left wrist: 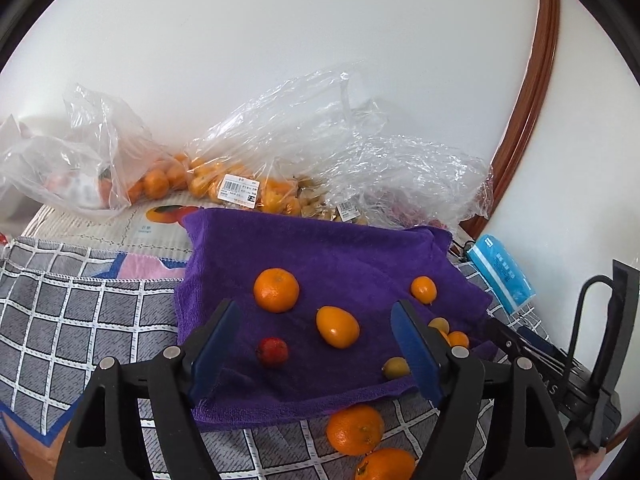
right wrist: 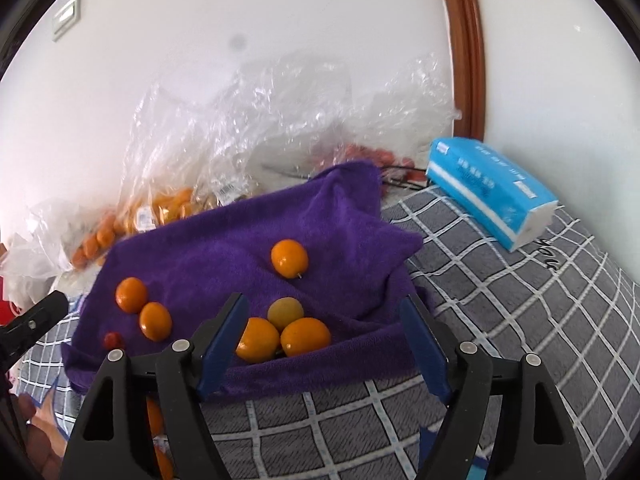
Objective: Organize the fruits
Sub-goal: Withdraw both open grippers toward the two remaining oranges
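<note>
Hovering with both grippers wide open and empty, I judge my right gripper (right wrist: 322,344) nearer the three-fruit cluster (right wrist: 286,334) on the purple towel (right wrist: 200,248), straight ahead; my left gripper (left wrist: 316,344) faces the oval kumquat (left wrist: 337,327).

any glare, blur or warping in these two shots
Left wrist view: sharp, fisheye bends the door frame, glare on the plastic bags. Right wrist view: softer, bags hazy, a dark smudge on the wall, tissue pack and towel evenly lit.
</note>
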Demonstrator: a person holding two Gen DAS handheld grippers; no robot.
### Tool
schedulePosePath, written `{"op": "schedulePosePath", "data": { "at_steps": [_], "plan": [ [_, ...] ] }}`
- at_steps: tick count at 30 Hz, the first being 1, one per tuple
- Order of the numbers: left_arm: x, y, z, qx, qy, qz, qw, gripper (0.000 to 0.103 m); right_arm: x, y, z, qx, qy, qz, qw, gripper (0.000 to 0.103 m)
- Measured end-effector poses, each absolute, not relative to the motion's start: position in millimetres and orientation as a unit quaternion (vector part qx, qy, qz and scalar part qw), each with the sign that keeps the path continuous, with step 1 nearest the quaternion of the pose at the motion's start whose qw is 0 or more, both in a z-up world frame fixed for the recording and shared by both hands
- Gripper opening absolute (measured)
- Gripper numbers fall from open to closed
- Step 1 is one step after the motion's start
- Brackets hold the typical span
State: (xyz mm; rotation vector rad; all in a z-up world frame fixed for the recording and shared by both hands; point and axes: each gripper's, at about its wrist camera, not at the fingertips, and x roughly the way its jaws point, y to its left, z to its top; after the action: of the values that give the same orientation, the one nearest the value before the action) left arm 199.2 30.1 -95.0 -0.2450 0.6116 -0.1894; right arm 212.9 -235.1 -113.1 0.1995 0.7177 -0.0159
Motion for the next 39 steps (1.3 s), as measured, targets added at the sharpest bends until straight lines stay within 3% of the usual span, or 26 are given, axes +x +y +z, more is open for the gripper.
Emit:
{"op": "schedulePosePath", "data": {
  "at_steps": [18,22,28,33,39],
  "plan": [
    [140,34,-52,-0.114,0.266,-0.072,0.955,0.076,139,-229,-73,0.081,0.336,0.028,0.938,0.080],
    [122,44,-58,-0.149,0.274,-0.090,0.946,0.076,126,-226,-66,0.076,0.328,0.037,0.941,0.080],
    [93,39,-66,-0.094,0.263,-0.062,0.958,0.076,106,-226,-66,0.079,0.315,0.035,0.945,0.080],
    [76,52,-71,-0.127,0.254,-0.072,0.956,0.076,101,-233,-71,0.112,0.332,0.040,0.936,0.080],
    [75,67,-88,-0.108,0.293,-0.046,0.949,0.076,96,-228,-81,0.118,0.346,0.062,0.929,0.077]
  ]
}}
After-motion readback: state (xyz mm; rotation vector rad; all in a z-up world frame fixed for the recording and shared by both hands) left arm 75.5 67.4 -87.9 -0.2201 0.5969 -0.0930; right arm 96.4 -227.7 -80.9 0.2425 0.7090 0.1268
